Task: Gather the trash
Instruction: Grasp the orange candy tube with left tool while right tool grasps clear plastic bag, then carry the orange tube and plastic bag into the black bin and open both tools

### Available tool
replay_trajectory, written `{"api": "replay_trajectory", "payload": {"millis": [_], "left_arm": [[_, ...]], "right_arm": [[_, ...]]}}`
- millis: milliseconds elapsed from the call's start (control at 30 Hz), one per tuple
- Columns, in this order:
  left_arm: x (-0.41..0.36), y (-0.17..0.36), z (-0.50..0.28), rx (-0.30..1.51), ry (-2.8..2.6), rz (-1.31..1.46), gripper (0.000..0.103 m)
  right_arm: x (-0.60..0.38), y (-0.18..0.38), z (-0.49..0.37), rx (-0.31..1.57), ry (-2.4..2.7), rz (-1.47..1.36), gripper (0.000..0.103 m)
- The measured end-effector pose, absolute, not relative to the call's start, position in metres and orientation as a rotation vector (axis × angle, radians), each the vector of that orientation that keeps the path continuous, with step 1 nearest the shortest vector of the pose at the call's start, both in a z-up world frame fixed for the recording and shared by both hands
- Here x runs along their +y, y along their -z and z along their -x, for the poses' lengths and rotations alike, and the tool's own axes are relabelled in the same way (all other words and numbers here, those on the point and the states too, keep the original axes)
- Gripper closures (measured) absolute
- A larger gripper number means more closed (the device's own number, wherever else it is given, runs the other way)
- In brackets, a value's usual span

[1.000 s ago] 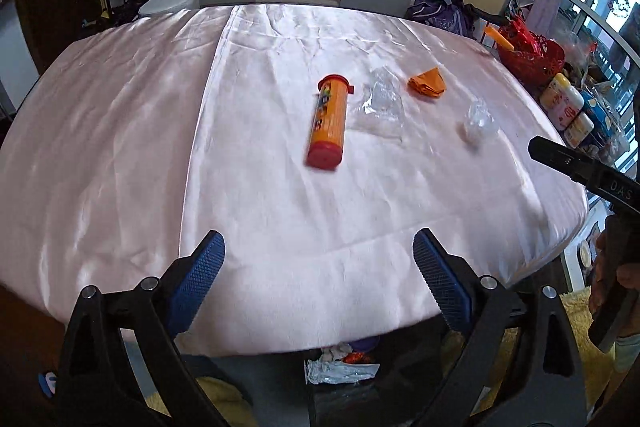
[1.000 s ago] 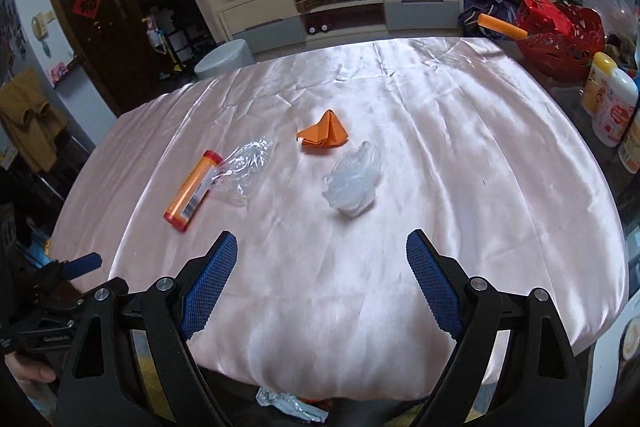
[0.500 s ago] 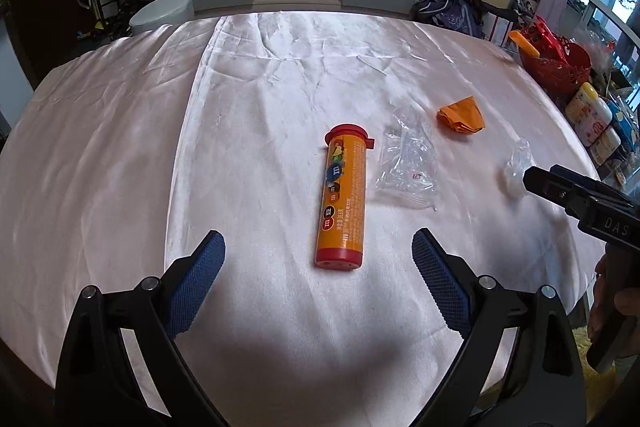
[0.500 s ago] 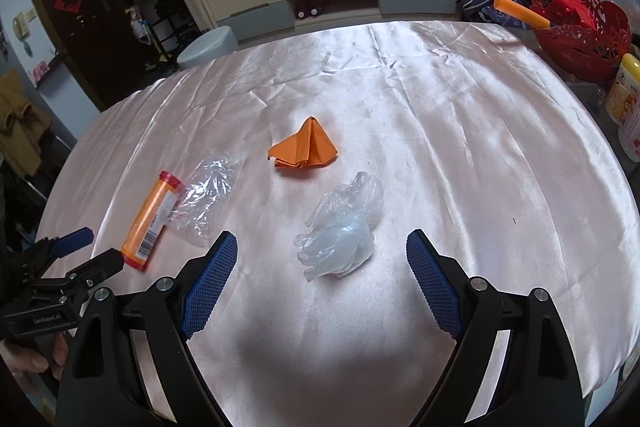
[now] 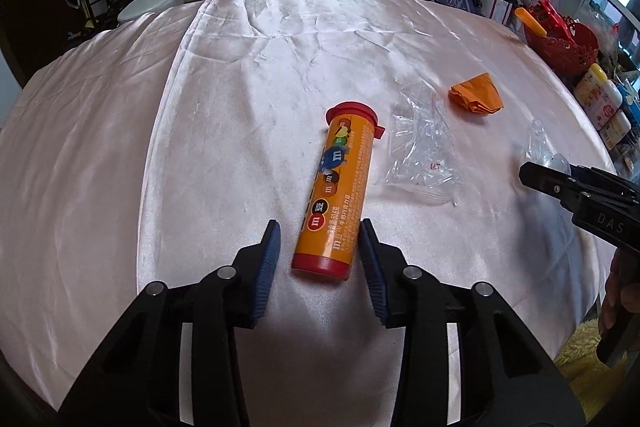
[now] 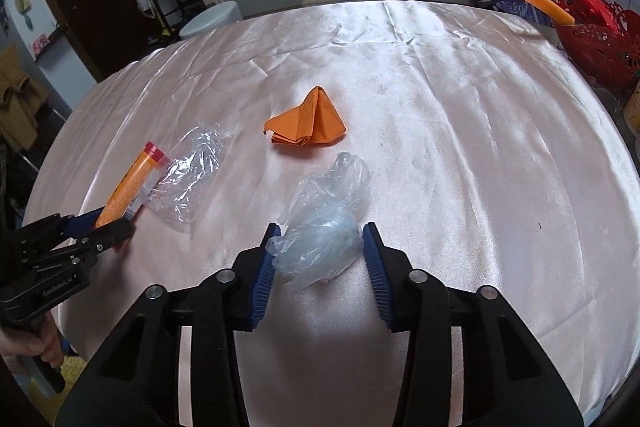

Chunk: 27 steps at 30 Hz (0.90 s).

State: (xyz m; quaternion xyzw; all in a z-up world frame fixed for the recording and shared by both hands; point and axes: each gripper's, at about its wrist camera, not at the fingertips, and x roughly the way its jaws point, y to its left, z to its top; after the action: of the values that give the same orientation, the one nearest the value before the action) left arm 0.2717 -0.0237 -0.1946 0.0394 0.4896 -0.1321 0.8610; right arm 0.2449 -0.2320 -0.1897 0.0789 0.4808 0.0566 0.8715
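A: Both sets of fingers have just been closing. The left gripper (image 5: 319, 259) straddles the near end of the candy tube (image 5: 337, 189), its right pad touching, its left a sliver off; the right gripper (image 6: 319, 259) squeezes the crumpled plastic bag (image 6: 326, 227).

B: Centre the left one, then finish the squeeze; both lie near the worktop's (image 6: 460, 107) front edge; open cloth beyond, so lift straight up.

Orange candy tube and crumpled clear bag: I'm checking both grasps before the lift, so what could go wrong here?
1. The left gripper, its fingers just closing, brackets only the red bottom end of the orange candy tube; the round tube may roll or pivot out.
2. The right gripper, also closing, pinches the crumpled clear plastic bag, which could compress and slip free.
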Motion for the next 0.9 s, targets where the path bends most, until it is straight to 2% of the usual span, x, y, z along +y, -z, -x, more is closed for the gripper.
{"api": "replay_trajectory", "payload": {"millis": [200, 533, 900], "left_arm": [[-0.023, 0.194, -0.268, 1.018, 0.276, -0.085, 0.072], [-0.019, 0.154, -0.226, 0.941, 0.276, -0.093, 0.077], [-0.013, 0.114, -0.147, 0.862, 0.311, -0.040, 0.077]], "right_arm": [[-0.240, 0.193, -0.245, 1.007, -0.118, -0.197, 0.075], [-0.239, 0.160, -0.208, 0.933, -0.150, -0.225, 0.076], [-0.223, 0.112, -0.137, 0.844, -0.229, -0.216, 0.076]]}}
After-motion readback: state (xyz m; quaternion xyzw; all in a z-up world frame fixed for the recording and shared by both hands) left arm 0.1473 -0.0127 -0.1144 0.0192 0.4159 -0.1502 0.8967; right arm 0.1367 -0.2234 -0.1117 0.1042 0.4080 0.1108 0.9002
